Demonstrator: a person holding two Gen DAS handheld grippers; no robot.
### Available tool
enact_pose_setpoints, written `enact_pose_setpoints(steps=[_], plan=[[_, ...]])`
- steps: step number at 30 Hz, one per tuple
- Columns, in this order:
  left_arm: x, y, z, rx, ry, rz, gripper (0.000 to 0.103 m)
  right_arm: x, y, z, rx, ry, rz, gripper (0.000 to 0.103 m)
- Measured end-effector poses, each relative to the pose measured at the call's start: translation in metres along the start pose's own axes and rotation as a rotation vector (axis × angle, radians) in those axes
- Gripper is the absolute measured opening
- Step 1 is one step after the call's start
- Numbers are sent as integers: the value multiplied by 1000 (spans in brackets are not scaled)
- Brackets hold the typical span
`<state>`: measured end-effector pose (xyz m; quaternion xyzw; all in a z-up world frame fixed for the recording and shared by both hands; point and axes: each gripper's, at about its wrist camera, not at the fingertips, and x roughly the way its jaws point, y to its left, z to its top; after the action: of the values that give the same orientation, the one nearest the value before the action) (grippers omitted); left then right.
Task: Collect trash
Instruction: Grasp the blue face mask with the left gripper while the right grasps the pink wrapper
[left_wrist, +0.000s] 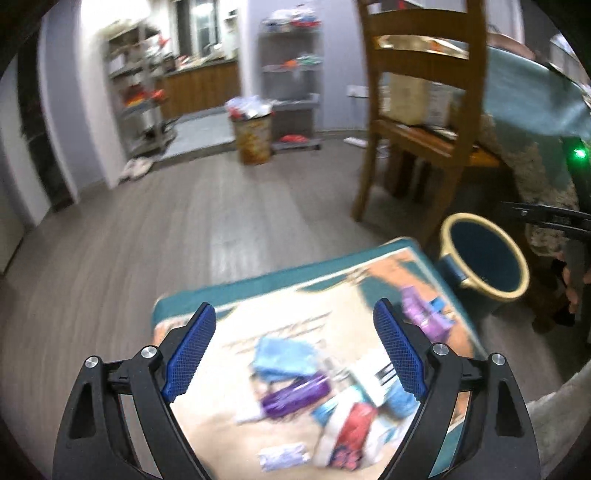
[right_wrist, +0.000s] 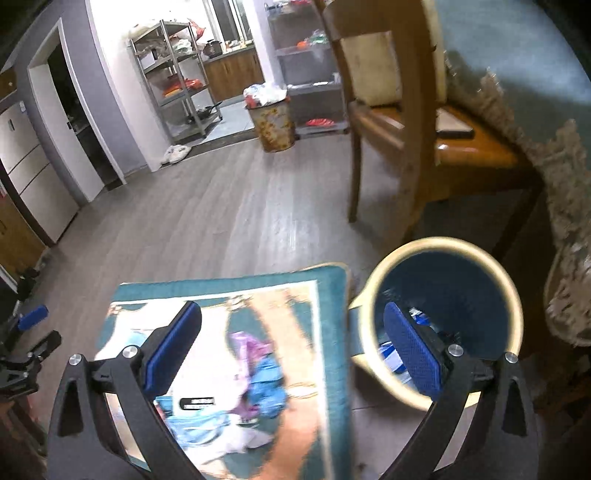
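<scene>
Grey plank floor (right_wrist: 229, 221) of a kitchen-side room, with a teal-bordered mat (left_wrist: 236, 295) strewn with trash in front.

On the mat lie blurred wrappers: a purple wrapper (left_wrist: 295, 397), a blue wrapper (left_wrist: 282, 354), a red-and-white packet (left_wrist: 351, 432) and a second purple wrapper (left_wrist: 424, 314) near the far corner. Just beside the mat's right edge stands a dark blue bin (right_wrist: 443, 325) with a cream rim, some scraps already inside. The left tongs (left_wrist: 295, 350) hang above the pile with their blue pads apart and nothing between them. The right tongs (right_wrist: 295, 350) are likewise apart and empty, one pad over the mat, the other in front of the bin's mouth. A wooden chair (right_wrist: 399, 122) stands behind the bin.
</scene>
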<state>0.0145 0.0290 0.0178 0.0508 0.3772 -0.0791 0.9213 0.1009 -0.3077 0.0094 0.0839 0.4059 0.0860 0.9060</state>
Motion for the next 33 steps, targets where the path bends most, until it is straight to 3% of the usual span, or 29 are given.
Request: enact_pose_setpoints(steps=[7,11,15,21,26,33], plan=[[20,40,-24,-14,68,66,87,35,31,-25,-43,116,-27,97],[43,53,-36,-27,127,63,87,54,23,-37,-15,173,-68,97],[60,60,-37,-63,154,60,87,66,9,-40,68,191,-48,97],[87,64,-40,-85,202,52,87,82,23,-40,10,206,-35,96],[105,63,-45,-102,247,31,87,105,39,-44,-58,256,-5,78],[127,52,-49,-66,293,-9,87,132,63,-55,-162,315,44,67]])
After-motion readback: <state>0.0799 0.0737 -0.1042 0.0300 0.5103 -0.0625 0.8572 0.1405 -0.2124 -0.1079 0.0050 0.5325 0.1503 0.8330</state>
